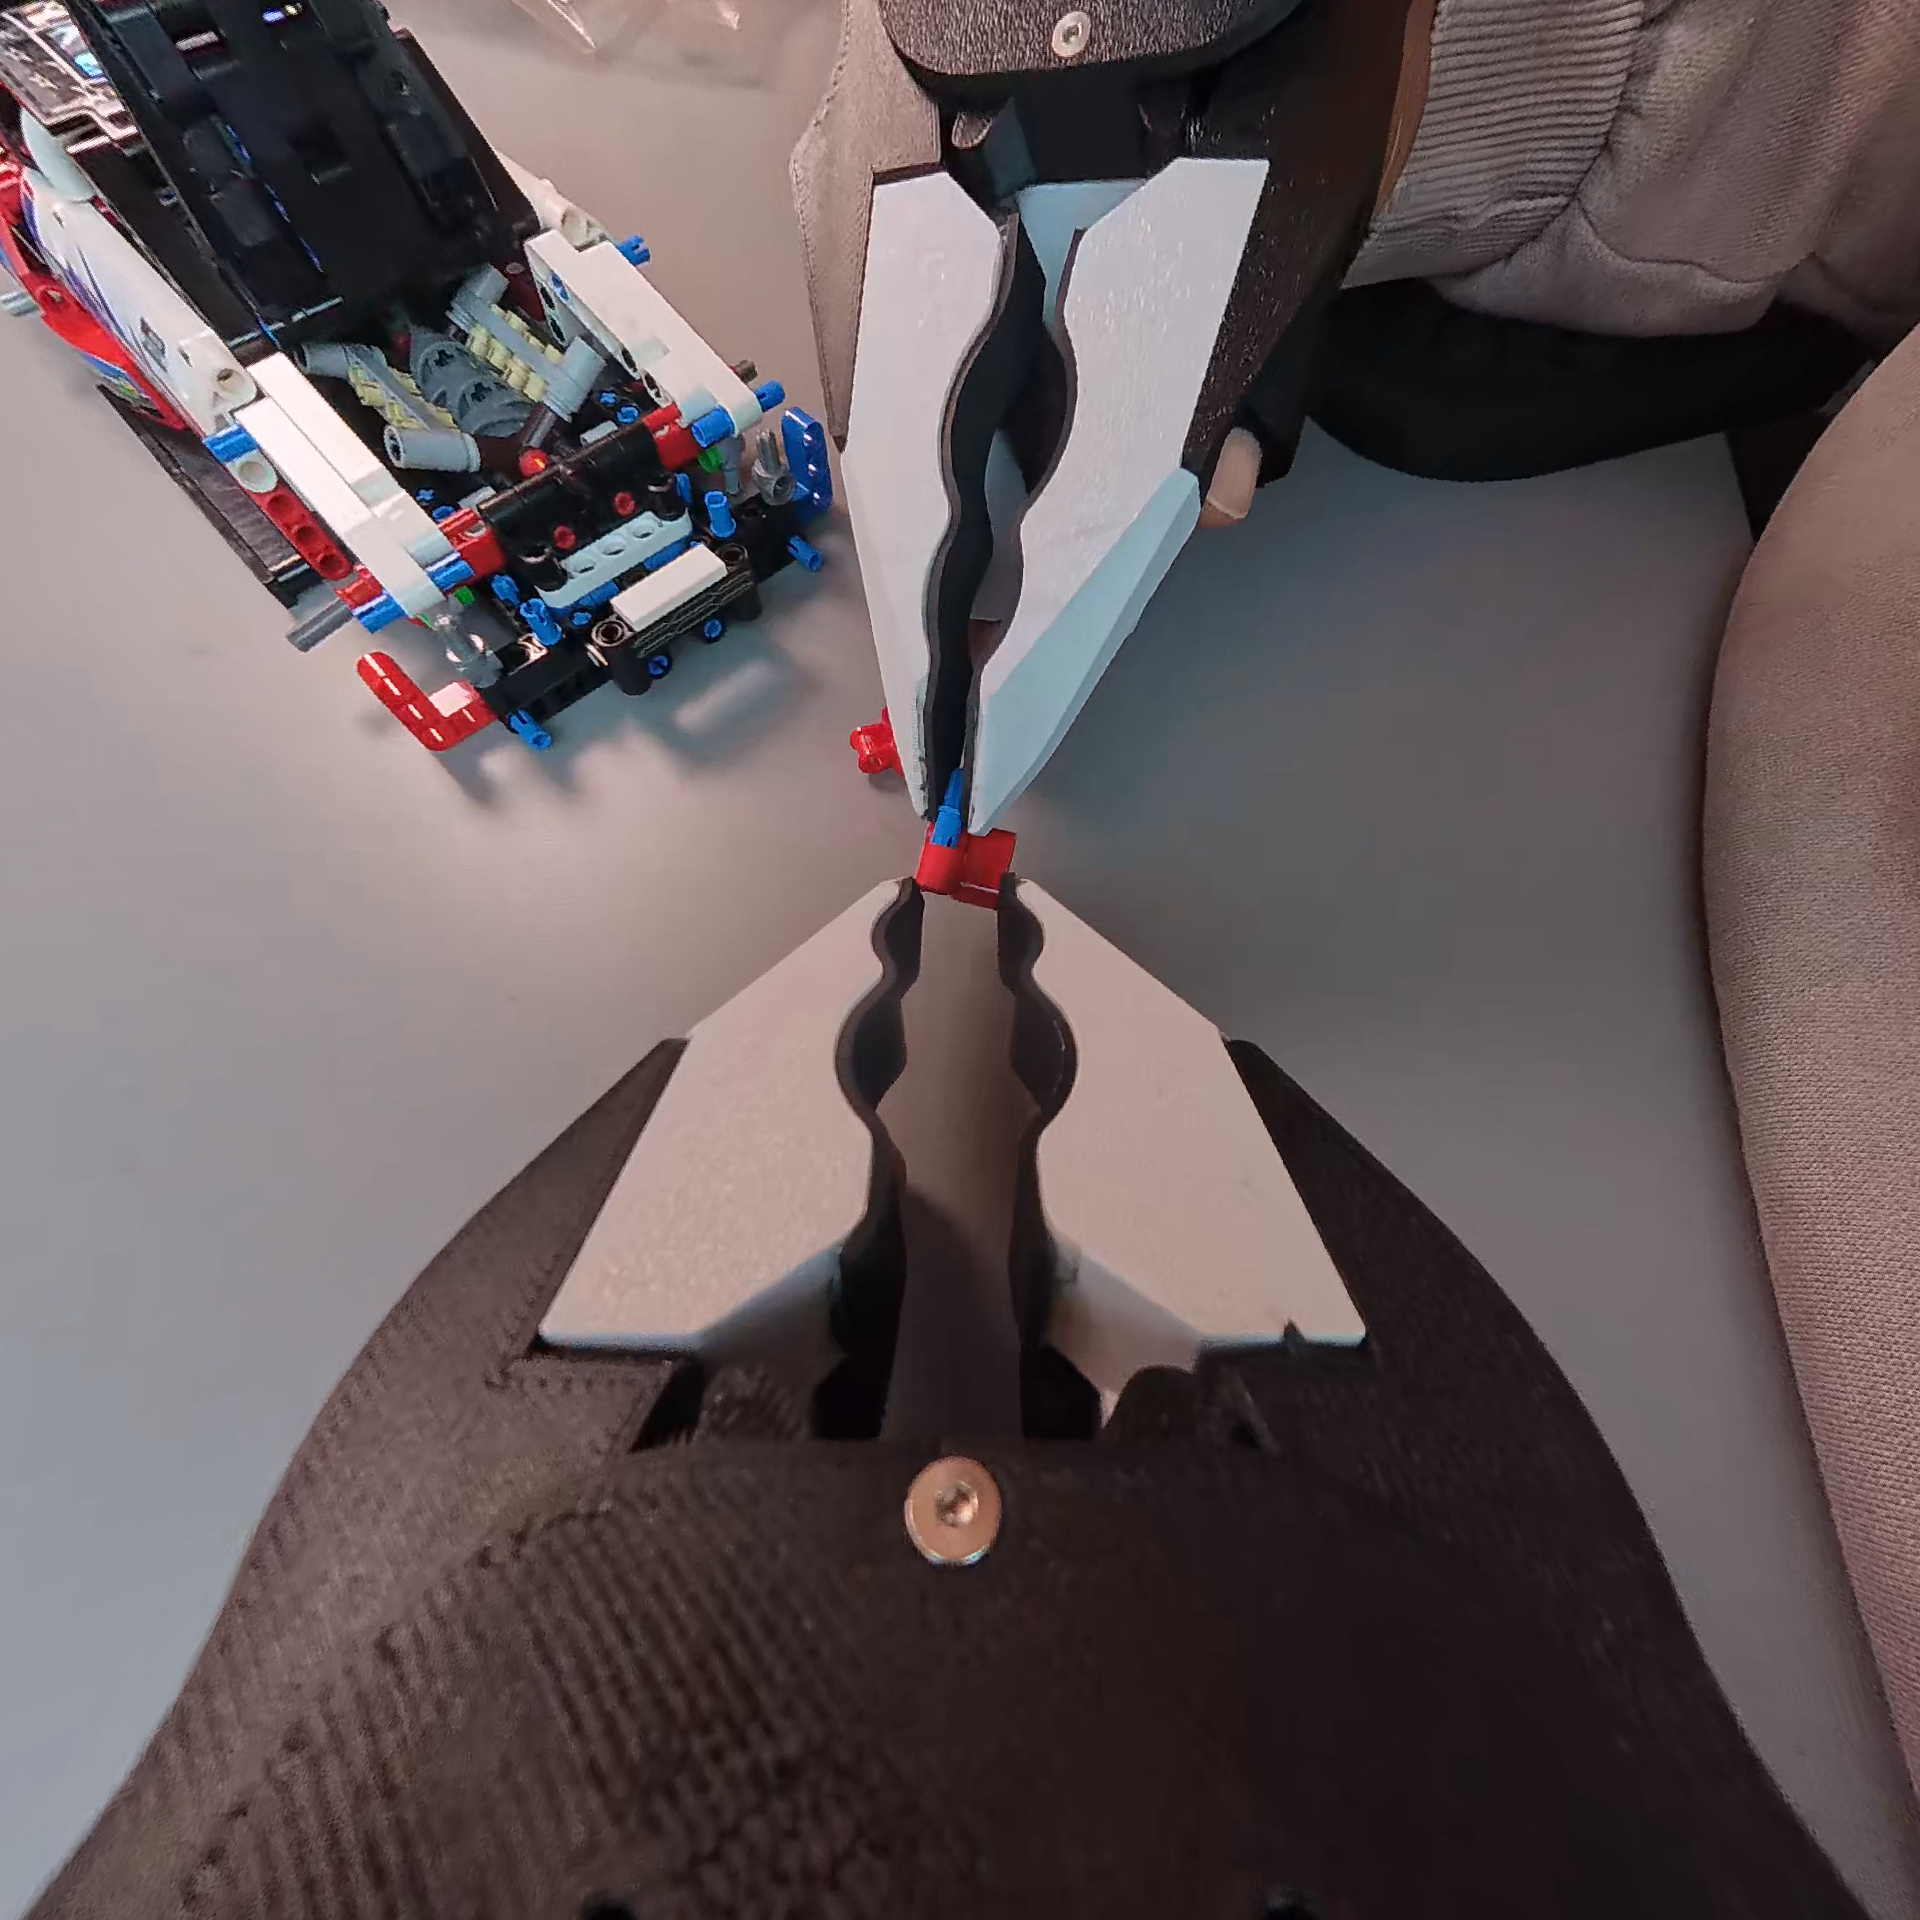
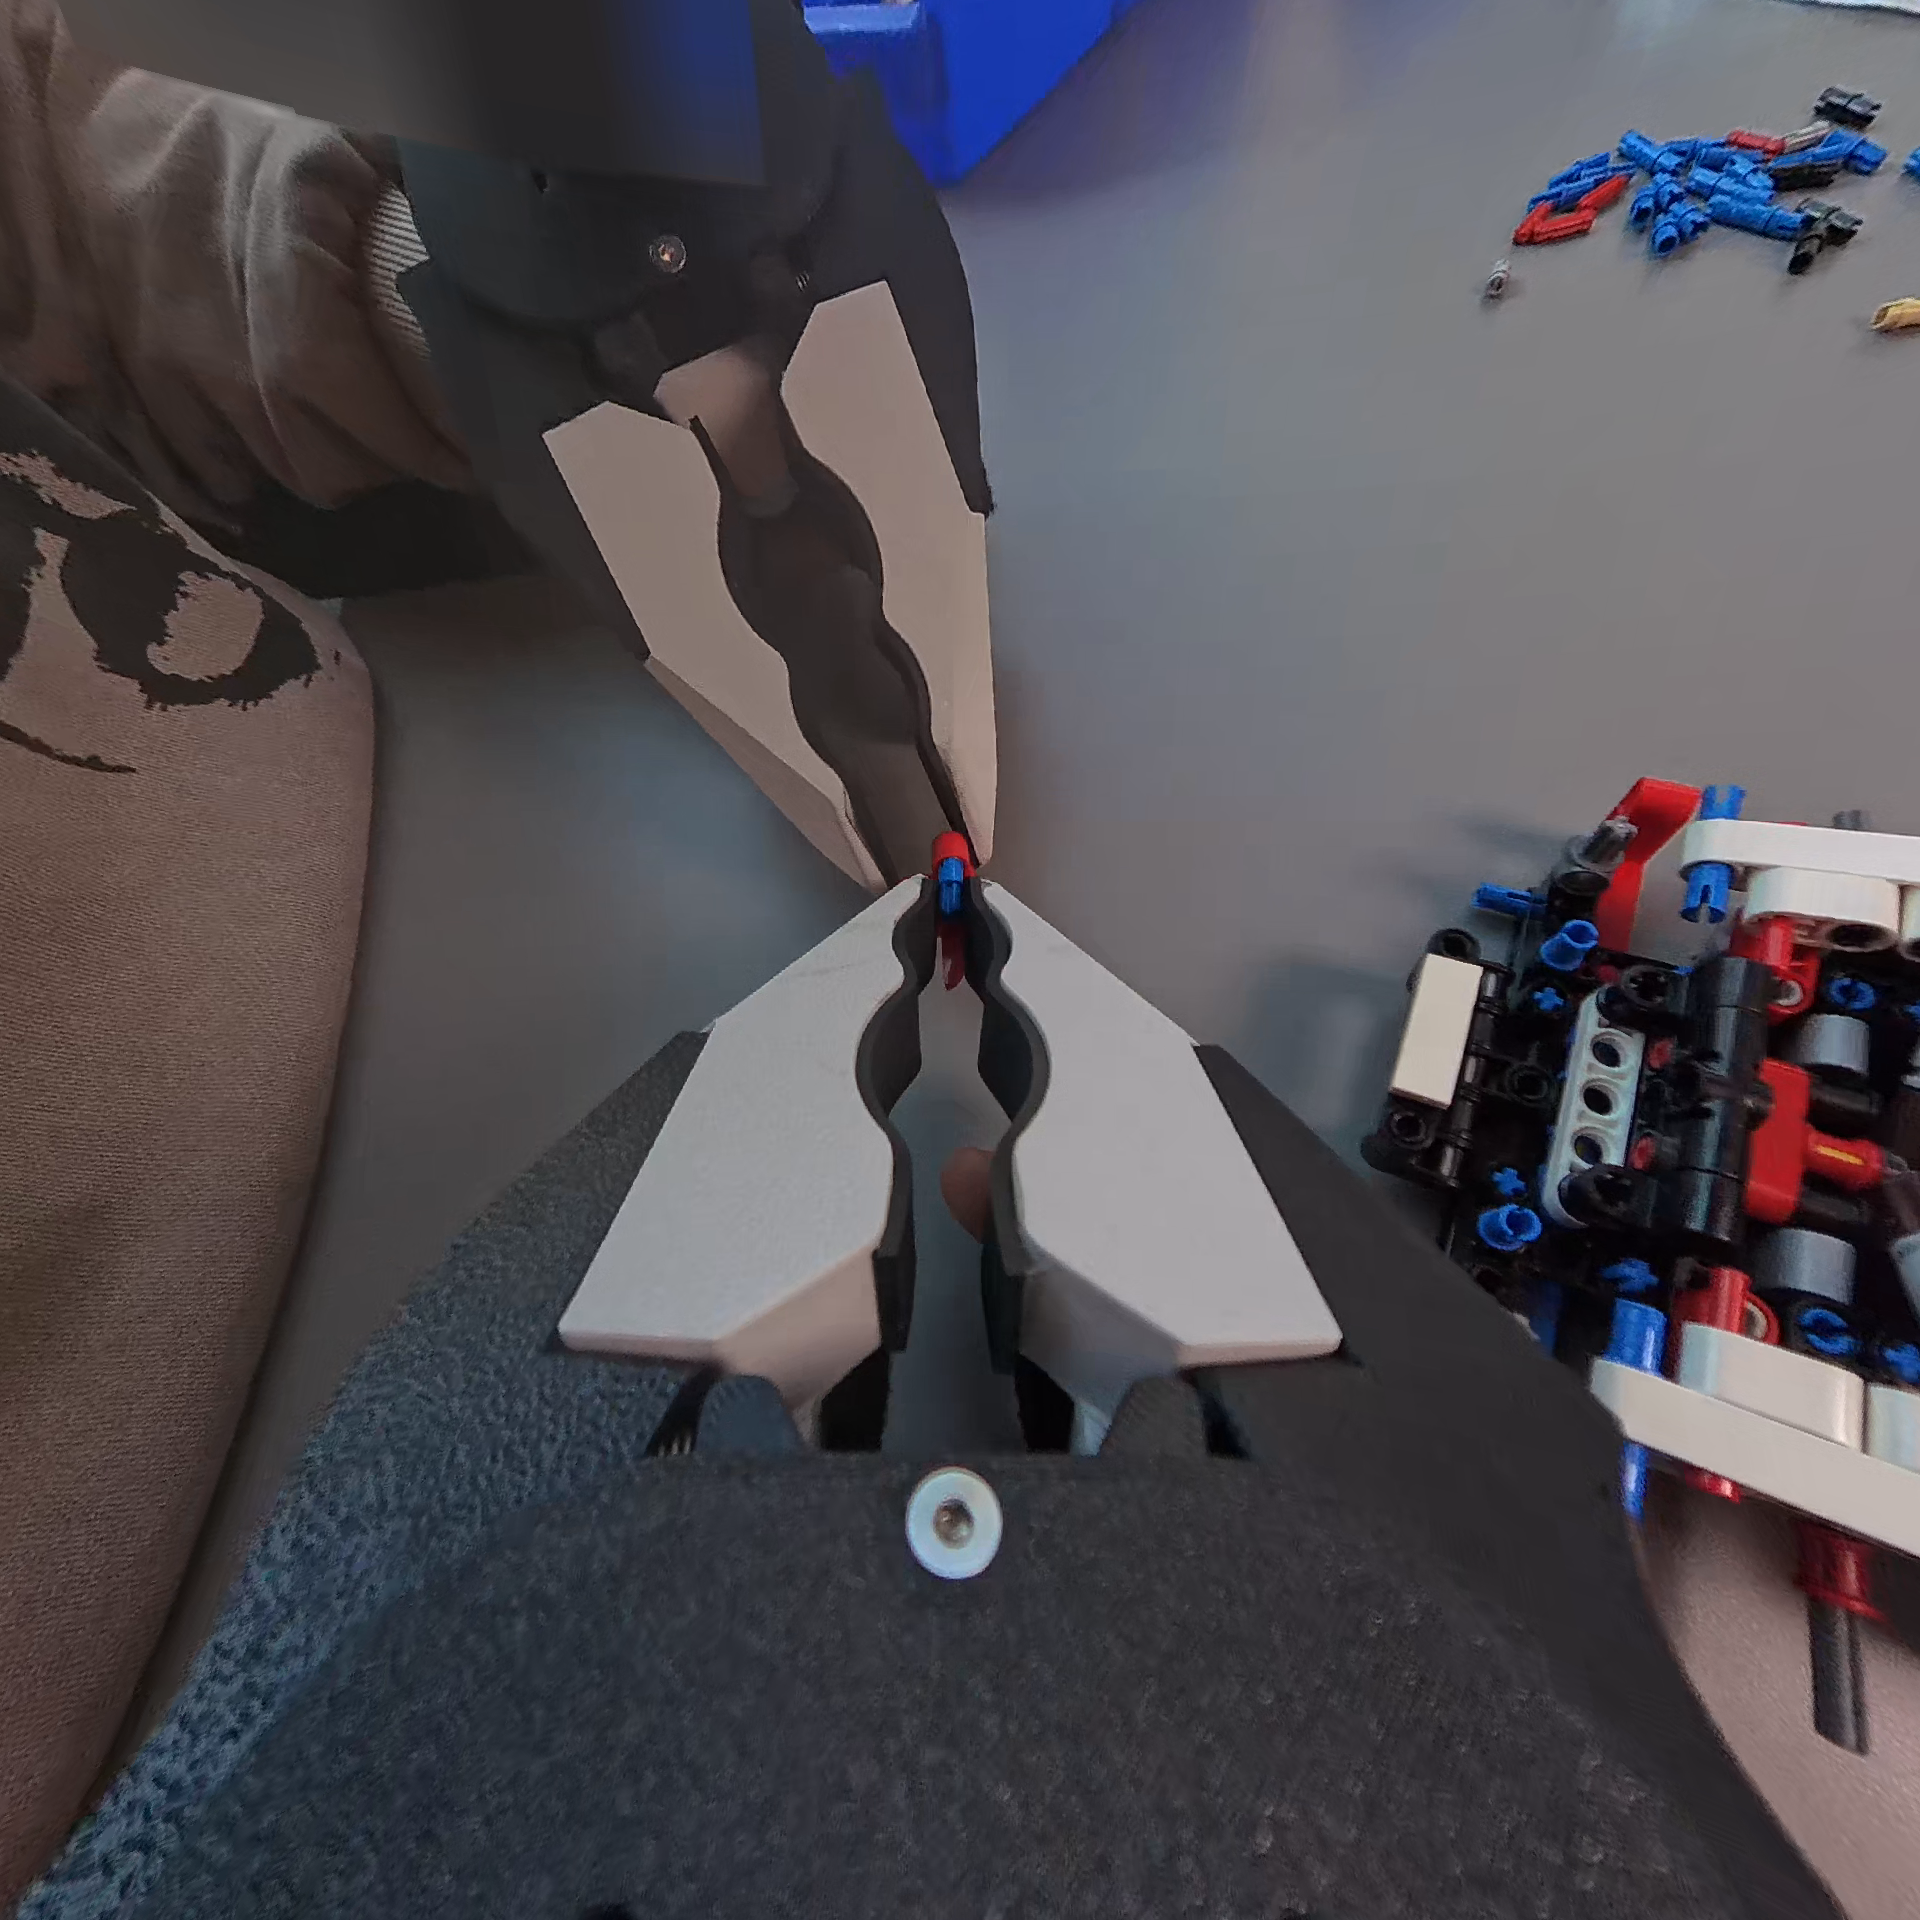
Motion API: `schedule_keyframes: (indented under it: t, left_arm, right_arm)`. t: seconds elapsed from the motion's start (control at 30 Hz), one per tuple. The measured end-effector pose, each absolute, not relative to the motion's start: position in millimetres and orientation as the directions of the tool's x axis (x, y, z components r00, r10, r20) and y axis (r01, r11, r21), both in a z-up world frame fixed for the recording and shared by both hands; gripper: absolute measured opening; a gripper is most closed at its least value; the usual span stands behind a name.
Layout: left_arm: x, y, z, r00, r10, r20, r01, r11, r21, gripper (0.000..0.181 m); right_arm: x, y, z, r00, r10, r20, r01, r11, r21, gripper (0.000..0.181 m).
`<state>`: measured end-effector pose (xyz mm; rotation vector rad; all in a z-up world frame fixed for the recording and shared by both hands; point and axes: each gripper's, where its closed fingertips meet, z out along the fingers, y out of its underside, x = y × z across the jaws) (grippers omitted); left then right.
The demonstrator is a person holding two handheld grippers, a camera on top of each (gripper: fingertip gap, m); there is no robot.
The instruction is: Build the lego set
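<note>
Left wrist view: left tongs point(image 1: 961, 883) pinch a red connector point(image 1: 961, 860), right tongs point(image 1: 948, 805) clamp its blue pin point(image 1: 948, 821). Half-built car point(image 1: 416, 416) sits on the desk point(image 1: 312, 1039). A blue bin point(image 2: 966, 73) is behind, contents hidden.

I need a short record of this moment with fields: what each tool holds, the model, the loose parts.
left tool: shut on red connector
right tool: shut on blue pin
contact: pin meets connector, tools tip to tip
car model: on grey table, partly built
loose parts: pile, mostly blue, far side
spare red piece: beside right tool
</note>
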<state>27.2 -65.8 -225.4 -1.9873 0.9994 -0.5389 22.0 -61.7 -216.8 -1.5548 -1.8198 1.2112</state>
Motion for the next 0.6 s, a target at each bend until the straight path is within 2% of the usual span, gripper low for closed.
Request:
schedule_keyframes:
  t: [0.17, 0.2, 0.3, 0.4, 0.5, 0.6]
  left_arm:
    - [25.9, -65.6, -234.6, 0.597, -0.8, -0.064, -0.528, -0.332, -0.782, 0.011]
    - [25.8, -65.9, -235.5, 0.594, -0.801, -0.078, -0.541, -0.325, -0.776, 0.004]
    - [55.6, -79.9, -223.0, 0.523, -0.852, -0.019, -0.498, -0.288, -0.818, 0.0]
    - [57.9, -80.5, -231.6, 0.504, -0.86, -0.076, -0.579, -0.272, -0.768, 0.0]
    - [39.8, -74.6, -217.5, 0.549, -0.835, -0.005, -0.48, -0.31, -0.821, 0.0]
    - [-0.9, -51.5, -206.2, 0.674, -0.737, 0.037, -0.361, -0.373, -0.854, 0.0]
  right_arm:
    - [21.0, -62.3, -223.4, -0.246, 0.959, -0.138, 0.575, 0.029, -0.818, 0.001]
    - [20.3, -60.4, -223.4, -0.235, 0.965, -0.116, 0.576, 0.042, -0.816, 0.001]
    - [17.4, -65.6, -228.4, -0.243, 0.968, -0.061, 0.604, 0.102, -0.79, 0.001]
    - [18.3, -64.4, -229.5, -0.241, 0.97, -0.037, 0.62, 0.125, -0.775, 0.001]
    - [25.4, -56.0, -227.6, -0.218, 0.975, -0.046, 0.618, 0.101, -0.78, 0.002]
    - [25.2, -47.3, -223.6, -0.183, 0.979, -0.084, 0.605, 0.045, -0.795, 0.001]
